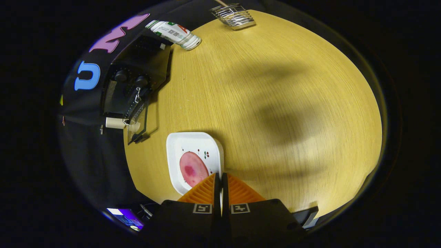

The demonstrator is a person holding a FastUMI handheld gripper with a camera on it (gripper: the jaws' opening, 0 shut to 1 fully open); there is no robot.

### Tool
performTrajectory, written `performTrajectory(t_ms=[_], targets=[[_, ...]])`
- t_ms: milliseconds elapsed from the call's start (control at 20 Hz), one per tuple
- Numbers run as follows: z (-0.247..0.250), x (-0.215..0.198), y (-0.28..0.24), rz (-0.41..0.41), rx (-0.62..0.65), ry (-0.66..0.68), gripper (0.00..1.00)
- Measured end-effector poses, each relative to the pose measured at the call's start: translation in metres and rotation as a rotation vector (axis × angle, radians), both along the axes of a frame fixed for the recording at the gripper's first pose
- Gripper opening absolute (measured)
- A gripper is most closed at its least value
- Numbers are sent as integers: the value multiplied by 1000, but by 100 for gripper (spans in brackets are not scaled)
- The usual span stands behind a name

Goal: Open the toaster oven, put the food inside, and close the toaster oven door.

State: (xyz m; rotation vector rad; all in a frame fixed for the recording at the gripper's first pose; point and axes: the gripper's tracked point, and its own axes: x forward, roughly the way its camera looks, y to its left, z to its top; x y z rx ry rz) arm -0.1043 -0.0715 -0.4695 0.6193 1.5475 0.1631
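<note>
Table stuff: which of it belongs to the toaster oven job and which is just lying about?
For the job:
- toaster oven, door open
- white plate holding the pink food
- hand-held gripper, fingers closed on the plate's rim

Lying about:
- white bottle on its side
- wire rack

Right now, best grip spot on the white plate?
Take the plate by its raised rim on the edge nearest the gripper, whose fingers meet there. That edge faces the fingers, and the pink food lies on the plate's floor beside it. Pinch the rim, one finger above and one below.
</note>
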Motion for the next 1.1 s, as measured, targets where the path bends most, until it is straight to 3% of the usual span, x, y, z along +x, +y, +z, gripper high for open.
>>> performTrajectory(t_ms=[500, 750, 1100], targets=[[49, -24, 46, -251, 93, -17, 5], [72, -41, 96, -396, 117, -12, 5], [98, -29, 170, -609, 116, -42, 5]])
